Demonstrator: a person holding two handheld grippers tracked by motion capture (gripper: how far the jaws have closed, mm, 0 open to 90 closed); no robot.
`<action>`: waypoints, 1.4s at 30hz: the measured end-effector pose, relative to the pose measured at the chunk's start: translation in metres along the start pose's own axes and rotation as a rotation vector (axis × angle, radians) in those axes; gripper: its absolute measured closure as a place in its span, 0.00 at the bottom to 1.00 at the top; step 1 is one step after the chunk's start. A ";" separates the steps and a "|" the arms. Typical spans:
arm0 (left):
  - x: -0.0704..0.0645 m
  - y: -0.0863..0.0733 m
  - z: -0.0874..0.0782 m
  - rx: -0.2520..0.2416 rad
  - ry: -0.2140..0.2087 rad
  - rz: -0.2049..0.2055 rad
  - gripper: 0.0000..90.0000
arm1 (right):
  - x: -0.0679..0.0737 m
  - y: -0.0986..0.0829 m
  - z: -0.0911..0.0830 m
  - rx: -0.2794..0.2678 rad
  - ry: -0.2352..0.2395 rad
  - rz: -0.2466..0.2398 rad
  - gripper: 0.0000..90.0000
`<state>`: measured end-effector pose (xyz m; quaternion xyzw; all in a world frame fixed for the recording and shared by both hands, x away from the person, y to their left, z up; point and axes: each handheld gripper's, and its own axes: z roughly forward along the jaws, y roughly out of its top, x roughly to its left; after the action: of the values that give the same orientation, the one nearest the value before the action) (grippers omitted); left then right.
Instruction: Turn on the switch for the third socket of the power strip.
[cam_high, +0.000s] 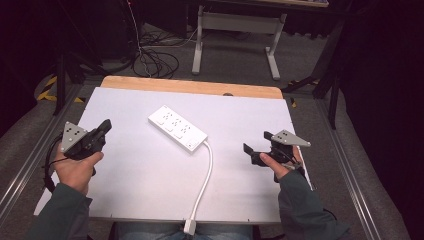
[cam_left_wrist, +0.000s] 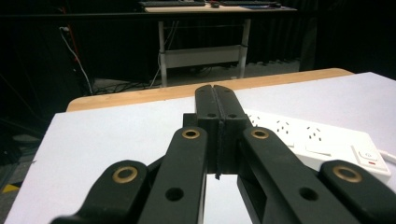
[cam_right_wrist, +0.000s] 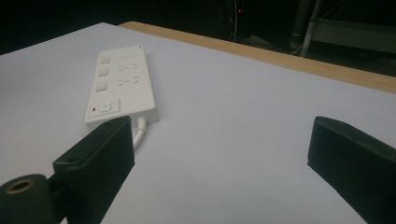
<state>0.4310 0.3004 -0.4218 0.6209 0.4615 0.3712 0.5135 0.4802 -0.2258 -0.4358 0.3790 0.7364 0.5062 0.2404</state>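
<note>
A white power strip (cam_high: 177, 129) lies at a slant in the middle of the white table sheet (cam_high: 140, 165). Its white cable (cam_high: 205, 175) runs toward the front edge and ends in a plug (cam_high: 189, 227). My left gripper (cam_high: 105, 127) hovers at the left of the strip, held in a hand, with its jaws pressed together and nothing between them (cam_left_wrist: 216, 100). The strip (cam_left_wrist: 322, 140) lies just right of those jaws. My right gripper (cam_high: 256, 144) is at the right, open, jaws wide apart (cam_right_wrist: 219, 154). The strip (cam_right_wrist: 121, 86) with its red-marked switch (cam_right_wrist: 103, 108) lies ahead of it.
A wooden tabletop edge (cam_high: 200, 87) shows beyond the sheet. Behind the table stands a desk frame (cam_high: 235, 35) on the floor, with tangled cables (cam_high: 155, 60) at its left. Metal rails (cam_high: 30, 160) run along both sides.
</note>
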 end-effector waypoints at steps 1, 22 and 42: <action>-0.001 0.001 0.001 0.002 -0.002 0.005 1.00 | 0.000 0.000 0.000 0.000 0.001 0.000 0.09; -0.012 0.006 0.034 0.038 -0.071 0.079 1.00 | 0.000 0.000 -0.001 -0.010 0.010 -0.001 0.08; -0.022 0.007 0.075 0.101 -0.120 0.110 1.00 | 0.002 0.001 -0.001 -0.011 0.018 -0.004 0.08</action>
<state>0.4959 0.2565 -0.4295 0.6913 0.4134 0.3374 0.4872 0.4784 -0.2244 -0.4347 0.3715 0.7366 0.5131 0.2370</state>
